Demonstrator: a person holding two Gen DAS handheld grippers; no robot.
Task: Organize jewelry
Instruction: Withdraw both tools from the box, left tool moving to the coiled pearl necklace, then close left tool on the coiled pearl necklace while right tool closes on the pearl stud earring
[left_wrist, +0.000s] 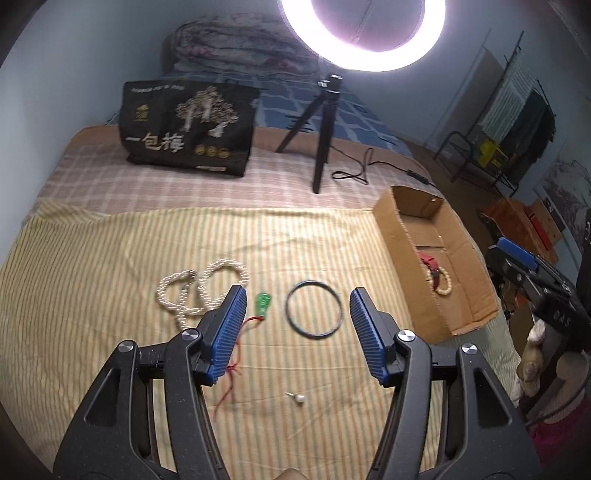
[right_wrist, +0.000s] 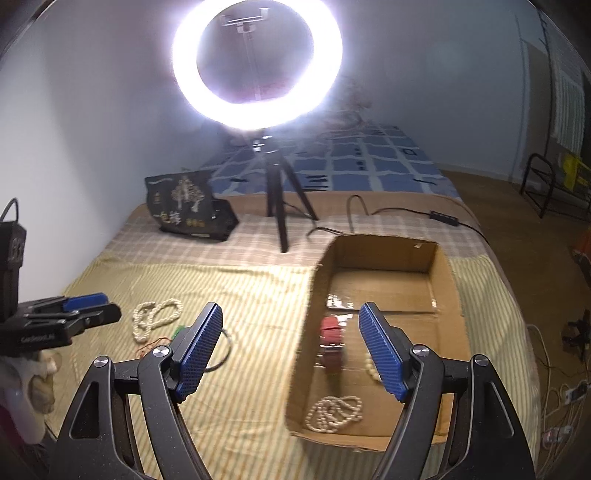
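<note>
On the striped cloth lie a pearl necklace (left_wrist: 201, 291), a green pendant (left_wrist: 263, 304) on a red cord, a dark bangle (left_wrist: 314, 308) and a small pearl earring (left_wrist: 298, 397). My left gripper (left_wrist: 297, 295) is open and empty, low over the pendant and bangle. A cardboard box (right_wrist: 306, 332) holds a red watch (right_wrist: 332, 343), a pearl necklace (right_wrist: 334, 408) and a bead bracelet (right_wrist: 371, 369). My right gripper (right_wrist: 291, 314) is open and empty above the box's left wall. The pearl necklace on the cloth also shows in the right wrist view (right_wrist: 157, 317).
A ring light on a black tripod (left_wrist: 321, 140) stands behind the cloth with its cable (left_wrist: 362, 170) trailing right. A black printed bag (left_wrist: 188, 127) stands at the back left. The bed edge drops off right of the box.
</note>
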